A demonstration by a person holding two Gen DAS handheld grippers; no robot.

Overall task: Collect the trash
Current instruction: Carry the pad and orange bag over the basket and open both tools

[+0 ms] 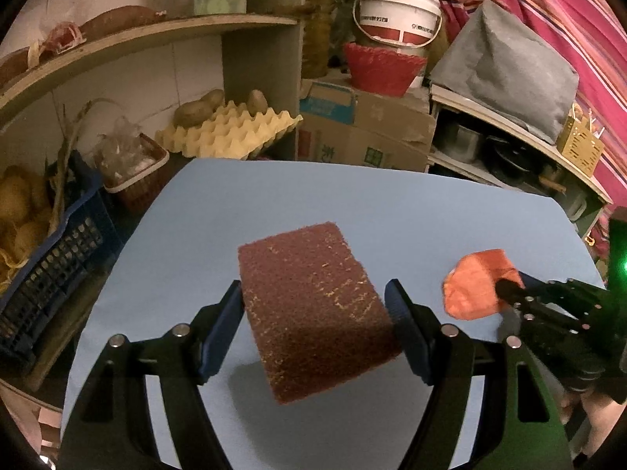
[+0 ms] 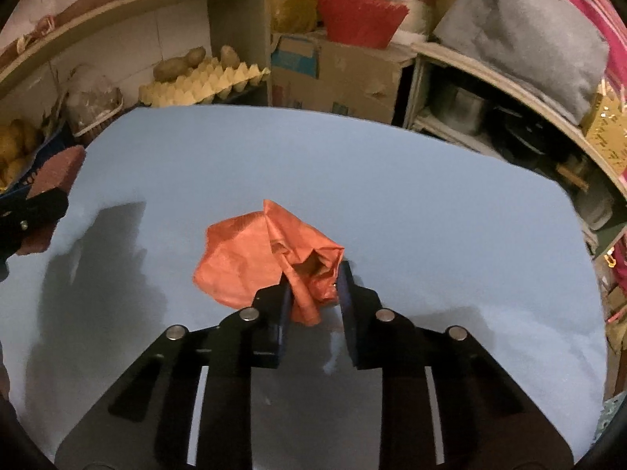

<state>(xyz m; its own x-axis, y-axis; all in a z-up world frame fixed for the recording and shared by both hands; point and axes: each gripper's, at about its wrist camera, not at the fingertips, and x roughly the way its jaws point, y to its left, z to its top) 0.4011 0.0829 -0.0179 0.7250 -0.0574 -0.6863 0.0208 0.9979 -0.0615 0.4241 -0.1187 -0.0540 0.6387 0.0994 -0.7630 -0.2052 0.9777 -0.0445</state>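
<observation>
My left gripper (image 1: 315,293) is shut on a brown scouring sponge block (image 1: 313,309) and holds it above the blue table top (image 1: 274,196); its shadow falls below it. The sponge also shows at the left edge of the right wrist view (image 2: 55,174). My right gripper (image 2: 313,274) is shut on a crumpled orange paper (image 2: 250,258), lifted a little over the table. In the left wrist view the orange paper (image 1: 476,284) hangs at the right gripper's tips (image 1: 505,291), to the right of the sponge.
Shelves ring the table's far side: an egg tray with potatoes (image 1: 231,129), a blue crate of produce (image 1: 47,243), a small basket (image 1: 133,168), cardboard boxes (image 1: 364,133), a red bowl (image 1: 382,68), a white bucket (image 1: 397,13) and pots at the right (image 1: 505,156).
</observation>
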